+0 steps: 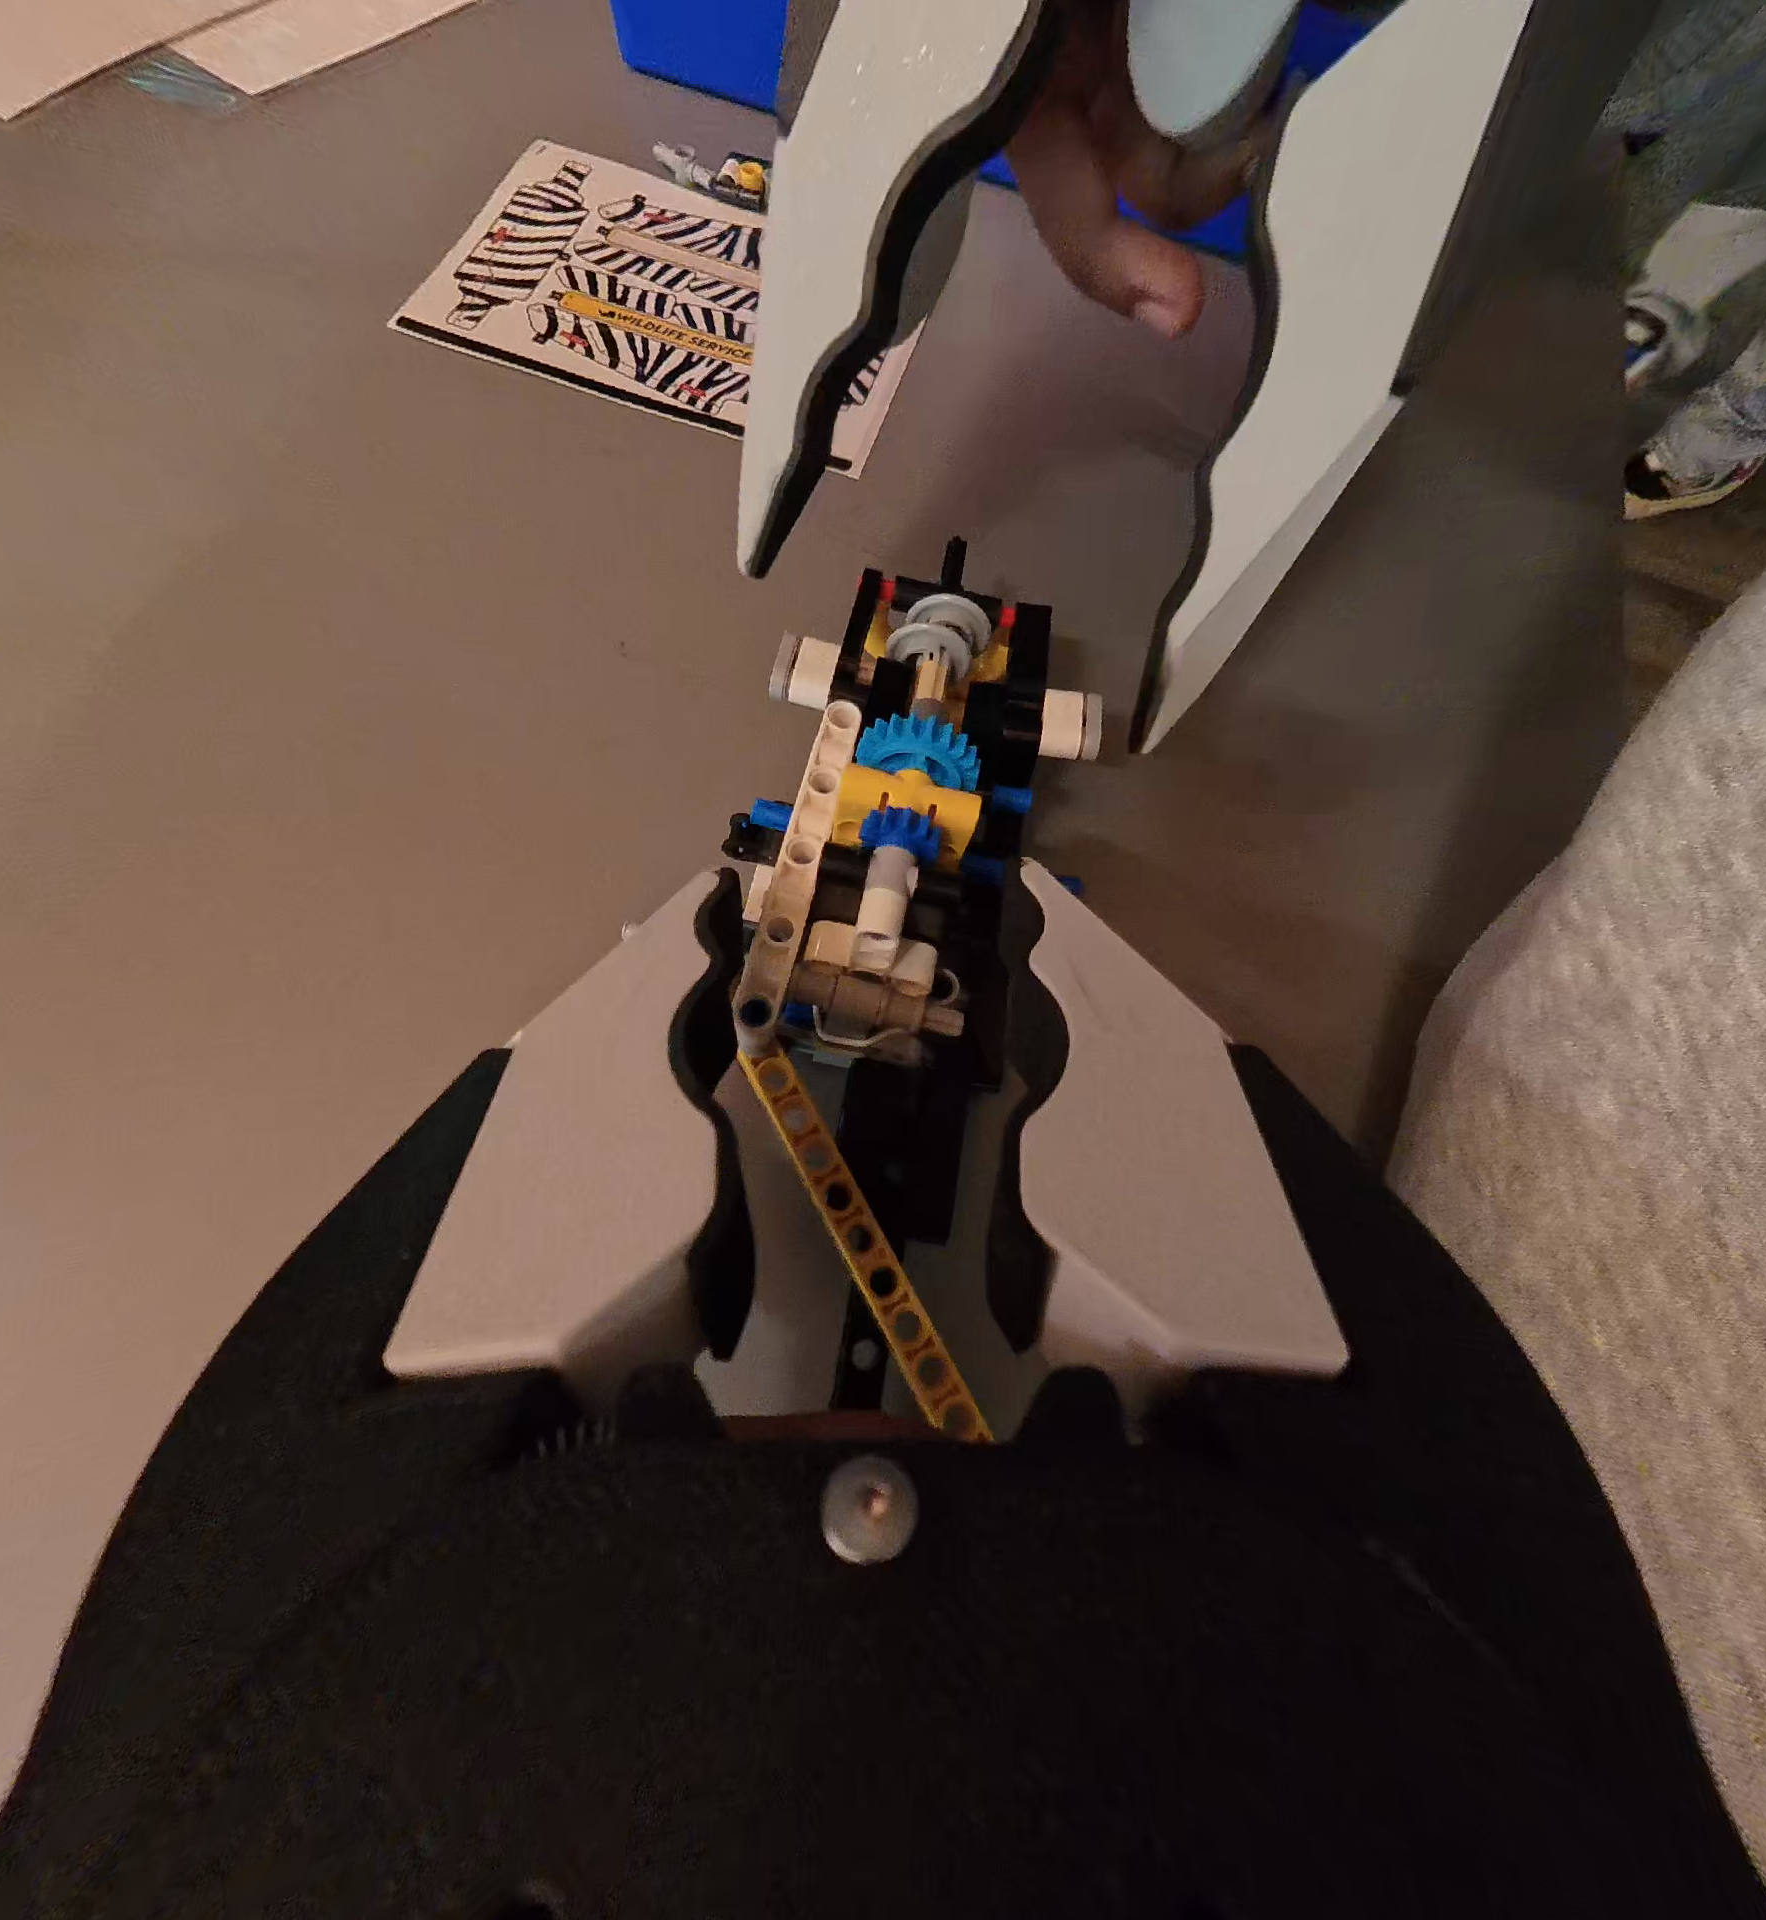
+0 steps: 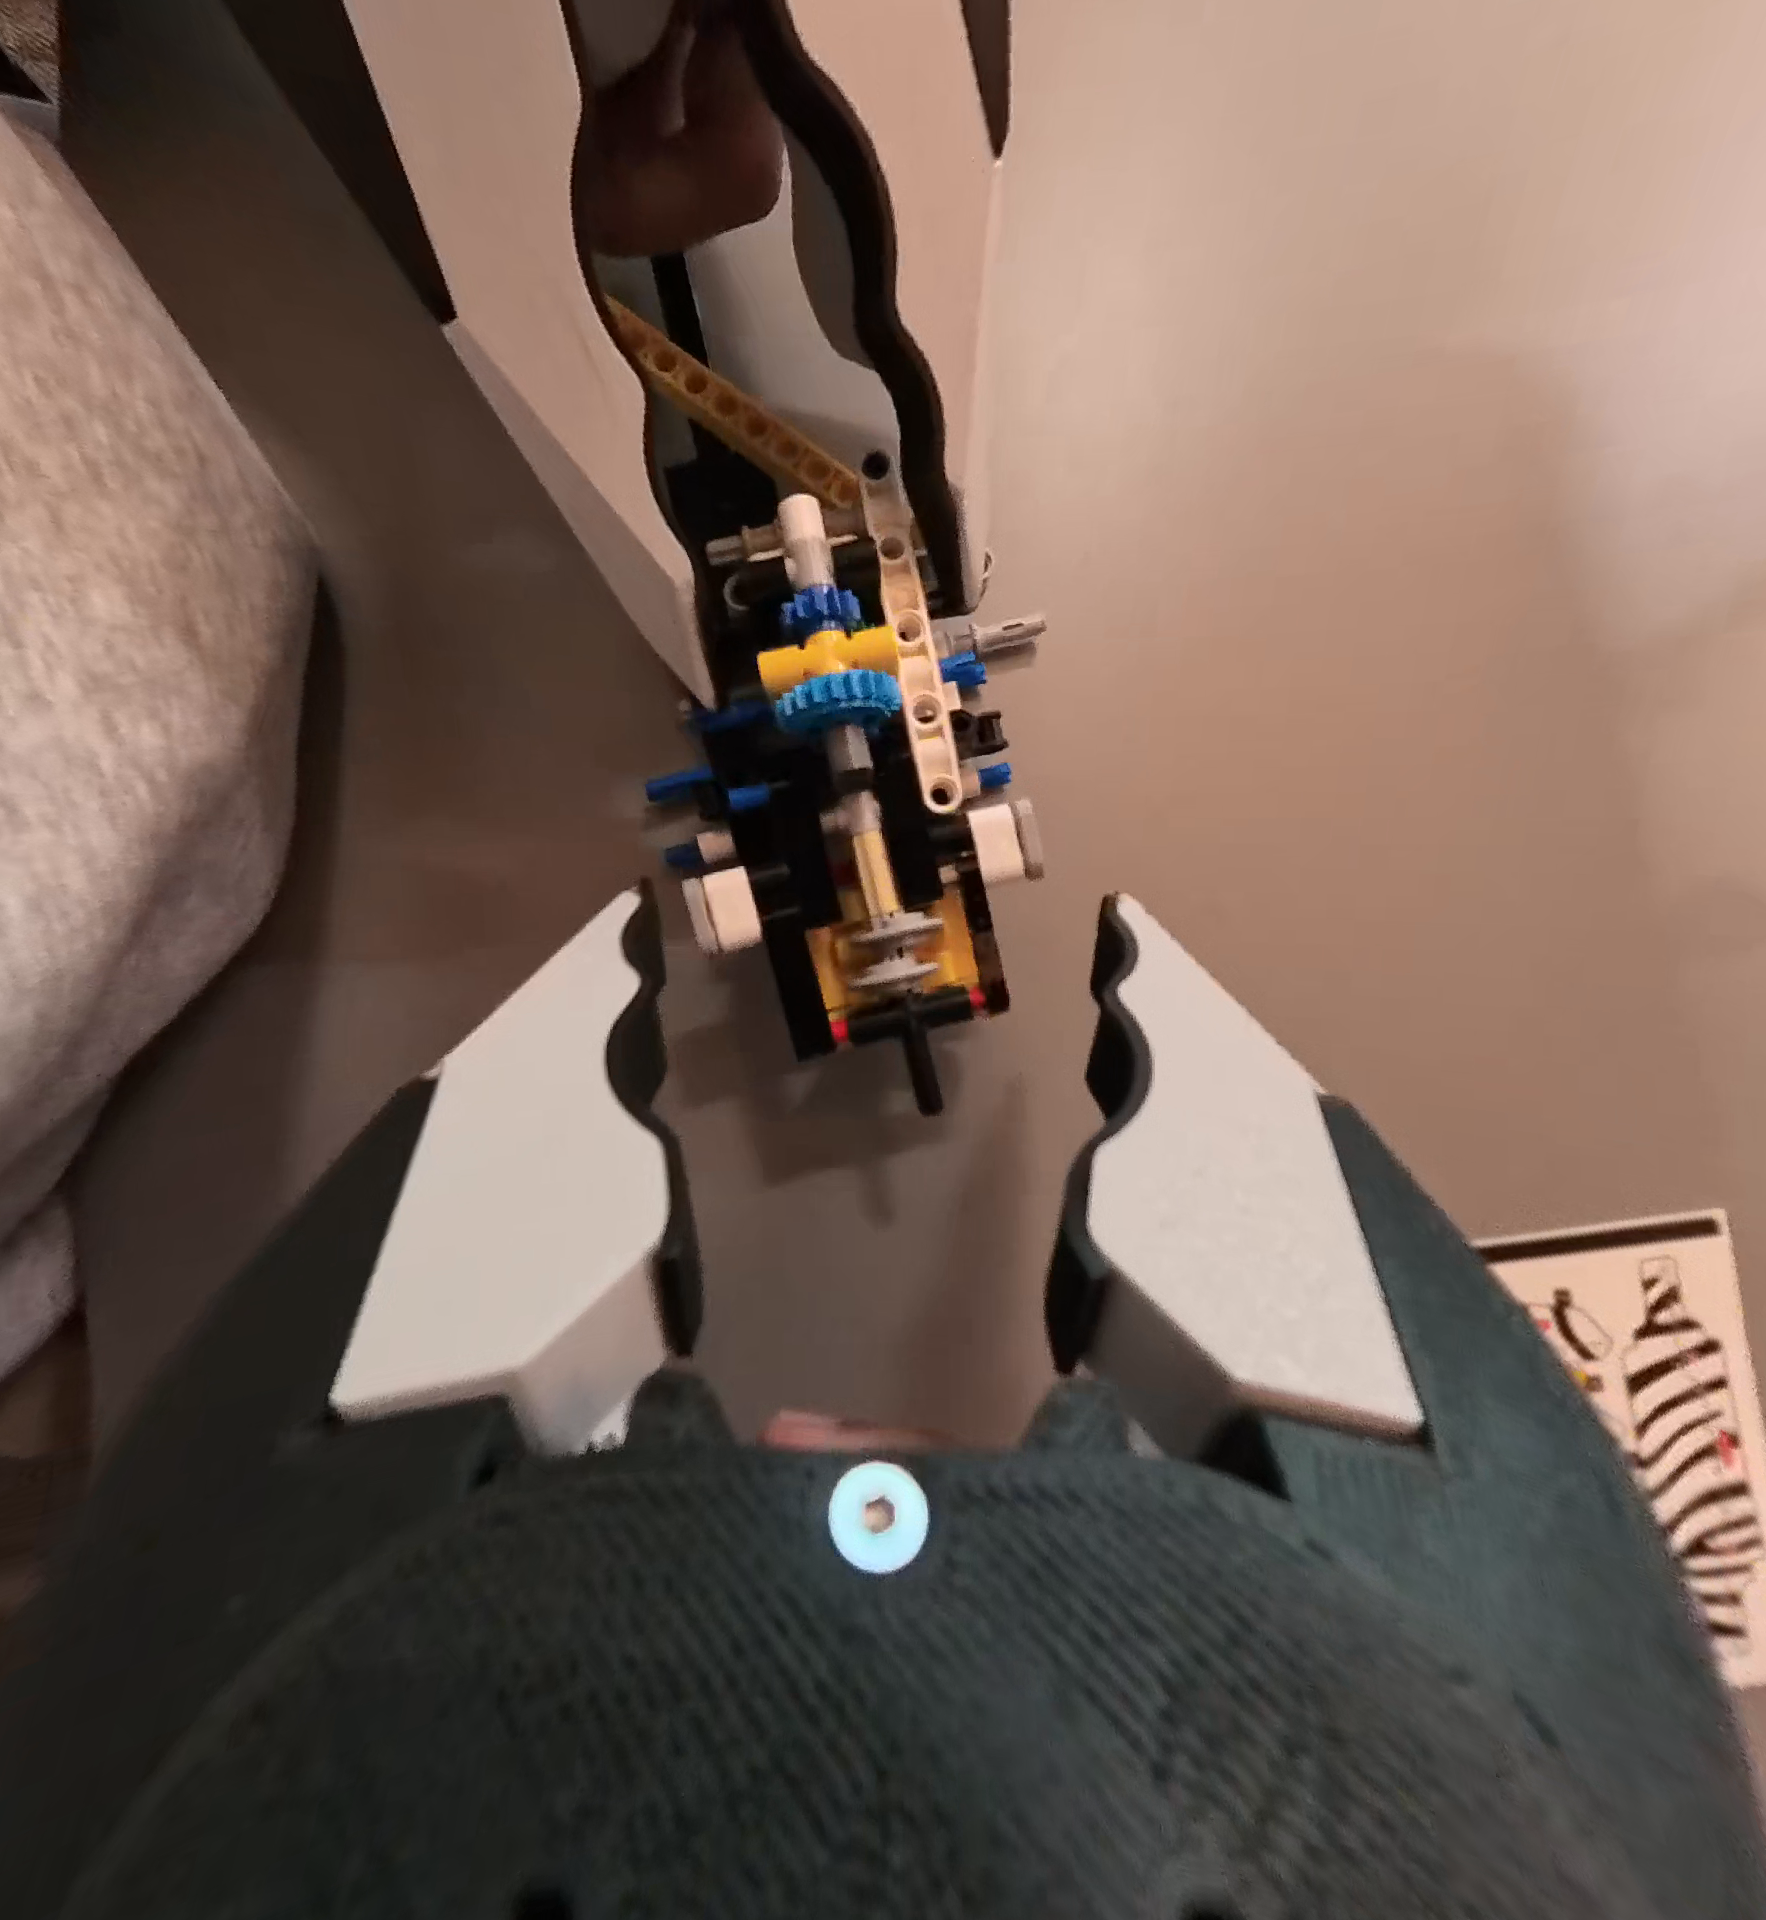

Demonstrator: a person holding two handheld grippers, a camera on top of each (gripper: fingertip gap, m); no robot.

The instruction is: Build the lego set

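Note:
A partly built Lego chassis (image 1: 910,790) has black beams, a yellow block, blue gears, white bushes and a long yellow beam (image 1: 858,1216). My left gripper (image 1: 874,883) is shut on its near half and holds it over the grey-brown surface. My right gripper (image 1: 952,655) faces it, open and empty, with its fingertips on either side of the chassis's far end and apart from it. In the right wrist view the chassis (image 2: 858,831) points at my open right gripper (image 2: 877,899), and the left gripper (image 2: 832,644) clamps its far part.
A zebra-striped sticker sheet (image 1: 609,281) lies on the surface, also in the right wrist view (image 2: 1668,1455). A blue box (image 1: 697,42) and white papers (image 1: 79,42) lie beyond. A grey cushion (image 1: 1637,1039) borders one side. A person's legs and shoes (image 1: 1710,416) are at the far right. The grippers' ends are close to 5 cm from one another.

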